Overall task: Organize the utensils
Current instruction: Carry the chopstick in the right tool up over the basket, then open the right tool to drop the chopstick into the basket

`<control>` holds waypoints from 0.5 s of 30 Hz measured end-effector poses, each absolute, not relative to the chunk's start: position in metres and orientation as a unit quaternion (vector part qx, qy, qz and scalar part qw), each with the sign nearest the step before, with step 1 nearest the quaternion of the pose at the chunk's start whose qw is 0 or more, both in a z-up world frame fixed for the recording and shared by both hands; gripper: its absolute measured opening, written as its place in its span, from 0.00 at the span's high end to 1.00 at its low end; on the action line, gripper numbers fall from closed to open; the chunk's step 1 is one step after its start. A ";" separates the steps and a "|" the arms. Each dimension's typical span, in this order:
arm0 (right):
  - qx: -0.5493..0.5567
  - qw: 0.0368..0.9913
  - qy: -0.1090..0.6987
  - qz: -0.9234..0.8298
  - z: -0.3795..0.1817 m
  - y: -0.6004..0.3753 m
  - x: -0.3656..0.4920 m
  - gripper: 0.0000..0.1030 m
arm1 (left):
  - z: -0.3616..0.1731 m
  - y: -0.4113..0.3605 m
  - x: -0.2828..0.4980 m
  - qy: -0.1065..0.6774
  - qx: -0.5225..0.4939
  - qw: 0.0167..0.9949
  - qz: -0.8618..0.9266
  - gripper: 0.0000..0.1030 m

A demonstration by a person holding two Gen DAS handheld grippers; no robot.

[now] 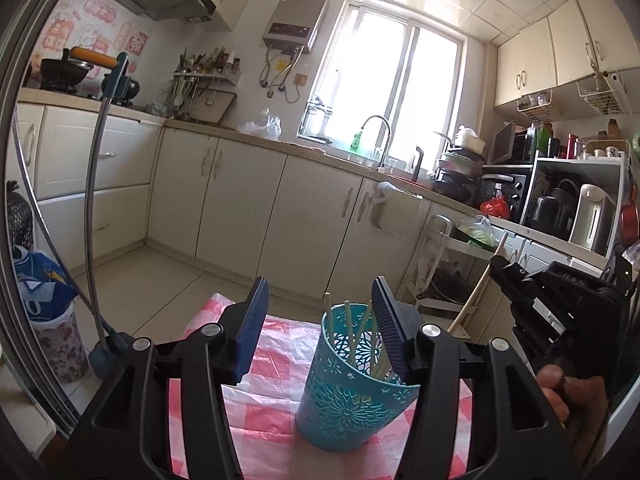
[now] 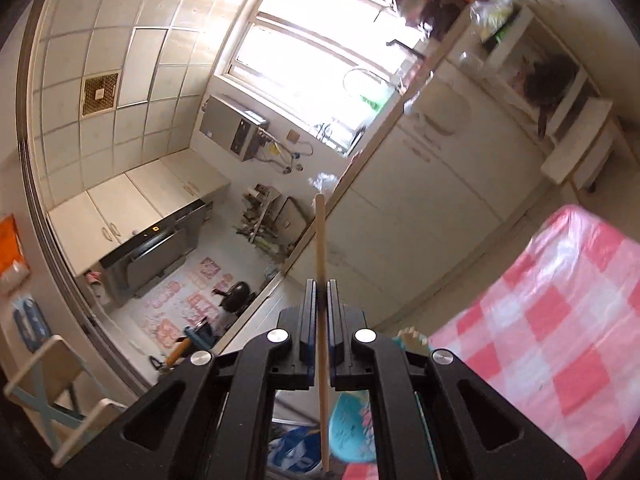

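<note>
I am holding my right gripper [image 2: 321, 284] clamped on a single wooden chopstick [image 2: 321, 240], its two blue pads pressing flat against the stick from either side with no gap showing. The chopstick is looking pale, plain and slim, with a blunt squared tip. Its long axis is running straight along the line of the fingers: one end is sticking out ahead of the pads and the other is trailing back between the black arms. In the left wrist view I am seeing that same gripper [image 1: 500, 260] up and to the right of the teal cup [image 1: 352, 384], with the stick [image 1: 478, 288] slanting from its pads down toward the cup's right side, my hand [image 1: 568, 396] wrapped round the handle. My left gripper [image 1: 320, 320] is standing partly spread, gripping nothing; the right pad is overlapping the cup's rim in the picture, but I cannot tell whether it is touching. The cup is standing upright on the pink-and-white checked cloth [image 1: 256, 420], its perforated wall cut with a flower pattern, and several pale chopsticks [image 1: 352, 336] are leaning inside it, tips pointing up.
</note>
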State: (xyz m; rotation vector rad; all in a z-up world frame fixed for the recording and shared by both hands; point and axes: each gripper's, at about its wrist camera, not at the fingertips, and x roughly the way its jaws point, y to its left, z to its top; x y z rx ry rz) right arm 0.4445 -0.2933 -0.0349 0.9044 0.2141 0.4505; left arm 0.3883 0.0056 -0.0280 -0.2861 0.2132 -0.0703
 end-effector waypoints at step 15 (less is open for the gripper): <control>0.281 0.918 0.227 0.163 -0.067 -0.245 0.455 0.92 | -0.031 -0.012 0.390 0.144 -0.098 0.984 -0.032 0.21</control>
